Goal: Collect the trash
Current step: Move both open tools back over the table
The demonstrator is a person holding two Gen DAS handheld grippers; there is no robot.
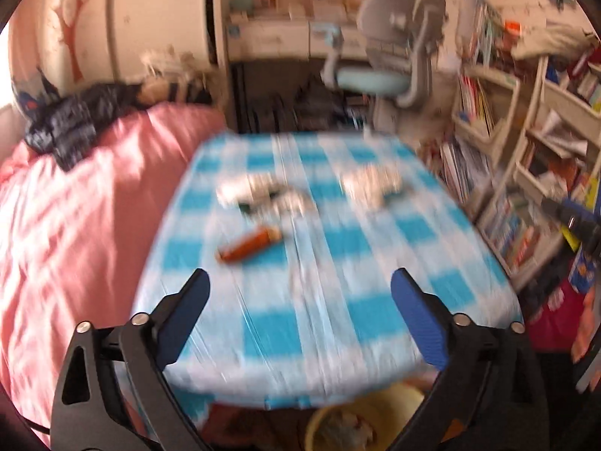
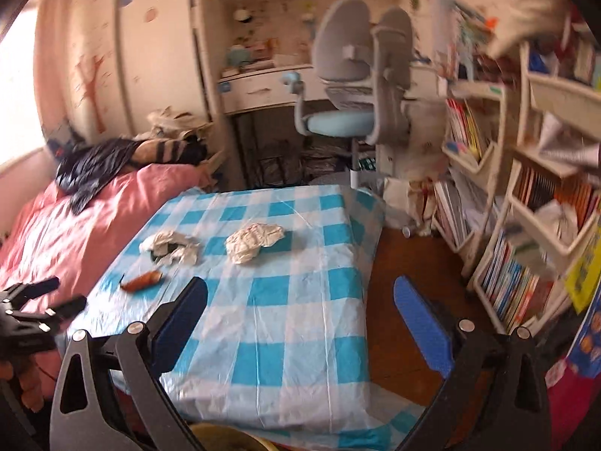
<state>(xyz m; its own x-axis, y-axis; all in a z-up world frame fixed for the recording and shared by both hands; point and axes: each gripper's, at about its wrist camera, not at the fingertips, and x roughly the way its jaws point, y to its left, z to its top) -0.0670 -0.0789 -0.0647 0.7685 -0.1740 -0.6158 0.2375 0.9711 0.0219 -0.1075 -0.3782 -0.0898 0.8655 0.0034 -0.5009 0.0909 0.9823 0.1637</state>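
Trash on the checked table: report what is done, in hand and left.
Done: a yellow bin below the table's near edge already holds some scraps. In hand: nothing; the left gripper and right gripper both stand open and empty. Left: two crumpled paper wads and an orange wrapper lie on the table.

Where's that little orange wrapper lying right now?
In the right wrist view the orange wrapper lies on the blue checked tablecloth, towards its left edge by the pink bedding, nearer the camera than the left-hand crumpled paper.
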